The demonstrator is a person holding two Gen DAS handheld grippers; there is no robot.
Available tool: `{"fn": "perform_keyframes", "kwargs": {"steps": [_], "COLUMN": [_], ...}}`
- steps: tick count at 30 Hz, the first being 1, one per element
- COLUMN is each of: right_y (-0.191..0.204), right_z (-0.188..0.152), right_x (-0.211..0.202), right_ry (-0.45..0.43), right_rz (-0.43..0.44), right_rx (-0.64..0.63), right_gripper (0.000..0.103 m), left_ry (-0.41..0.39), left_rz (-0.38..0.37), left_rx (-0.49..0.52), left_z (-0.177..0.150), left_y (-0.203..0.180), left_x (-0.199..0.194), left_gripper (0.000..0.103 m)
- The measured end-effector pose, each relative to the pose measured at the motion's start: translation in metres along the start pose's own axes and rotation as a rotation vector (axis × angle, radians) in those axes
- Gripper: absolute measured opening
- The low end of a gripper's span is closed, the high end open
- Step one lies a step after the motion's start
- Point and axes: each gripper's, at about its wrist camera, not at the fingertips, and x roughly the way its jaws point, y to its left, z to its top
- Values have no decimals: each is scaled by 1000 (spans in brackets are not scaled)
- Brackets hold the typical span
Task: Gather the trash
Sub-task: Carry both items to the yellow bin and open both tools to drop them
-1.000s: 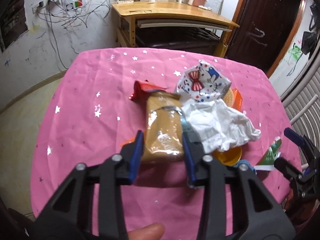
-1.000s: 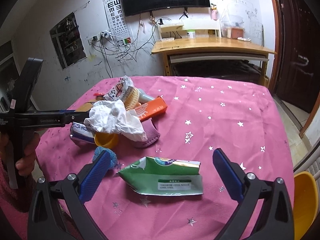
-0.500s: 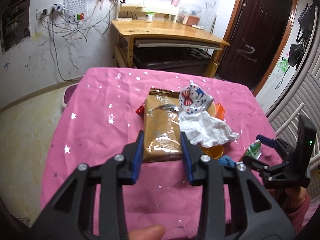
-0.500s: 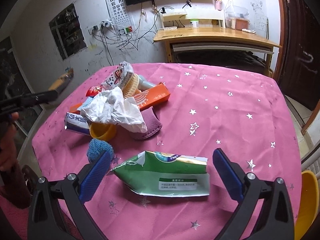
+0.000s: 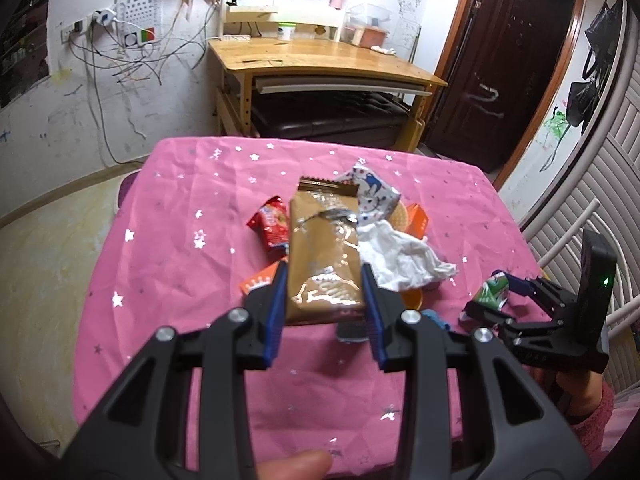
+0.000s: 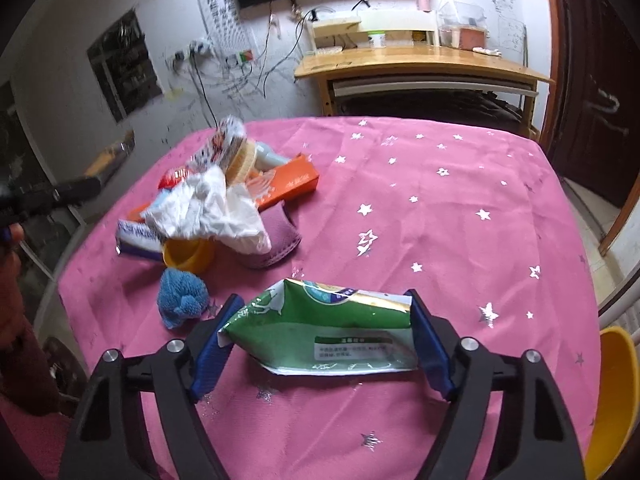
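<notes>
My left gripper [image 5: 323, 312] is shut on a gold-brown snack wrapper [image 5: 324, 256] and holds it lifted above the pink starred table [image 5: 180, 240]. Under and beside it lies a trash pile: a red wrapper [image 5: 272, 226], a white crumpled tissue [image 5: 404, 256], a patterned wrapper [image 5: 372, 192]. My right gripper [image 6: 320, 344] has its jaws closed against both ends of a green and white packet [image 6: 328, 332], low over the table. The right gripper also shows in the left wrist view [image 5: 516, 296] with the green packet [image 5: 490, 292].
In the right wrist view the pile holds an orange box [image 6: 288, 184], a purple pouch [image 6: 276, 240], a yellow cup [image 6: 188, 254] and a blue scrub ball [image 6: 182, 296]. A yellow chair [image 6: 614, 392] stands at the table's right edge. A wooden desk [image 5: 320, 60] stands behind.
My left gripper has risen and drawn back with the gold-brown wrapper. My right gripper has moved forward and closed from wide open onto the green packet.
</notes>
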Motion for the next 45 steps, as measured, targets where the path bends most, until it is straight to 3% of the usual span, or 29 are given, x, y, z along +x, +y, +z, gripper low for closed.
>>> {"fn": "perform_keyframes", "kwargs": {"steps": [5,11,19,27,31,37,42,45], "right_y": [-22,-59,-129,-204,-227,-264,-282,-290], "right_z": [2,1,-27,-66,-83,-110,-119,-125], "right_x": [-26,-59,-103,-120,-119,-116,-129,-138], "right_ry": [-76,-145,-209,-161,-133,-88,-114,-129], "right_rz": [4,-52,-222,-377,-388,-382,-371,-372], "right_rx": [57,119,233,334,369,471,532,557], "right_gripper": [73,73,73,73,74,77,79,80], "left_ry": [6,22,77,145,186,257,329,363], "left_rz": [-14,-44,-147,-293,-354,-388,-402,-411], "left_rx": [44,98,223,340,403,485,507,521], "left_z": [5,14,17,9,2,-13,-26,-32], "left_y": [-23,-66,-152,-239,-287,-351,-391,-406], "left_x": [3,15,42,69,85,118,144,153], "left_gripper": [33,33,33,33,33,33,33,43]}}
